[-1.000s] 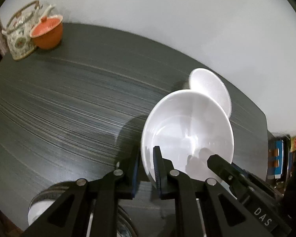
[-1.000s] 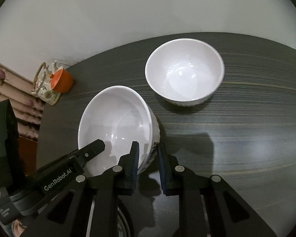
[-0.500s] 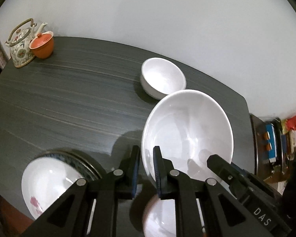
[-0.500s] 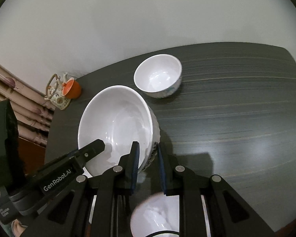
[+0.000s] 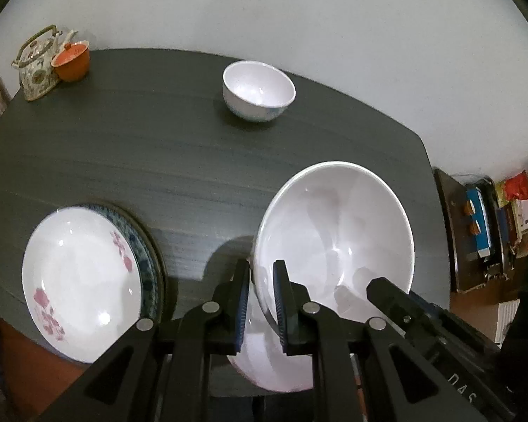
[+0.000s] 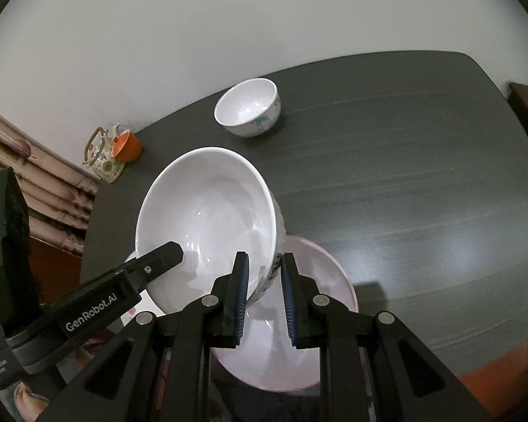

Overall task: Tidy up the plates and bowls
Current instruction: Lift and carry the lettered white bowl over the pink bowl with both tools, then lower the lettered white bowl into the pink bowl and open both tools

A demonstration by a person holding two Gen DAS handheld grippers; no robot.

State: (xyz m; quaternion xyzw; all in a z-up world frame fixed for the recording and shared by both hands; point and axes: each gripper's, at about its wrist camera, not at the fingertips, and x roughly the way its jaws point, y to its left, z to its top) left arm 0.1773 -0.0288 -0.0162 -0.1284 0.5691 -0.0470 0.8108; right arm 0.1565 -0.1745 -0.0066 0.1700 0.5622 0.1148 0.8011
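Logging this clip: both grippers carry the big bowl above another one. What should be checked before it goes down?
1. Left gripper clamped on big bowl rim: ok.
2. Right gripper clamped on opposite rim: ok.
3. Lower bowl beneath: ok.
4. Centred over it: cannot tell.
5. Big bowl level: not ok, tilted.
6. Plates and small bowl clear of the path: ok.
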